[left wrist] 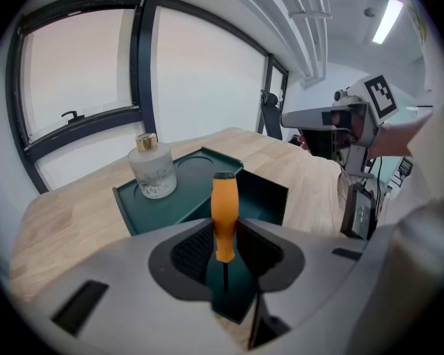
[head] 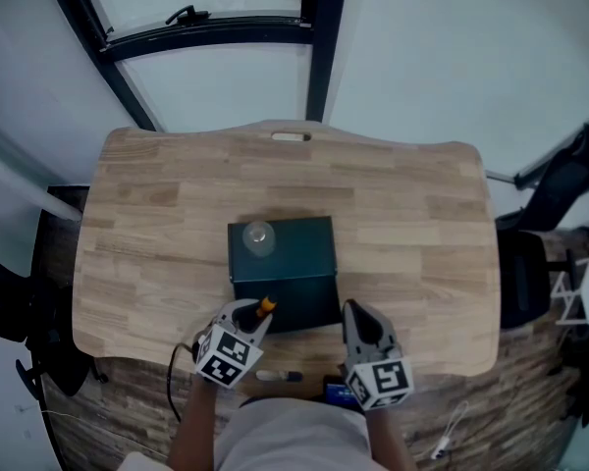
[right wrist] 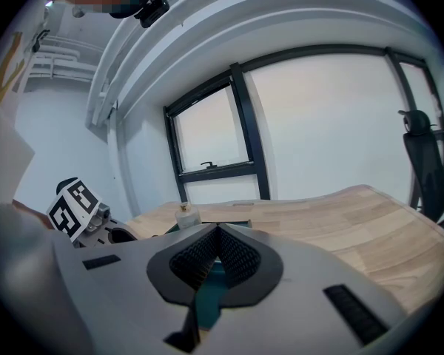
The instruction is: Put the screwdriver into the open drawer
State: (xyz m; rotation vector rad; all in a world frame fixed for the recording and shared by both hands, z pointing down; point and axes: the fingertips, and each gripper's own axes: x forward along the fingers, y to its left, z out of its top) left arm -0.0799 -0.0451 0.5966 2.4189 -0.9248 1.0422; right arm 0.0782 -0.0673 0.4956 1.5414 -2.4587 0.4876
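A dark green drawer box [head: 293, 251] stands mid-table with its drawer [head: 299, 304] pulled out toward me; its dark opening [left wrist: 266, 198] shows in the left gripper view. My left gripper [head: 251, 314] is shut on the screwdriver [left wrist: 223, 211], orange handle pointing forward, just in front of and above the drawer. The handle tip [head: 266, 307] shows at the drawer's left front. My right gripper [head: 357, 314] hovers at the drawer's right front corner, jaws closed together with nothing between them [right wrist: 218, 233].
A small glass bottle [head: 258, 235] stands on the box top, at its left rear. The wooden table [head: 157, 224] ends close to me. A black chair [head: 562, 180] is at the right, and small items [head: 279, 374] lie below the front edge.
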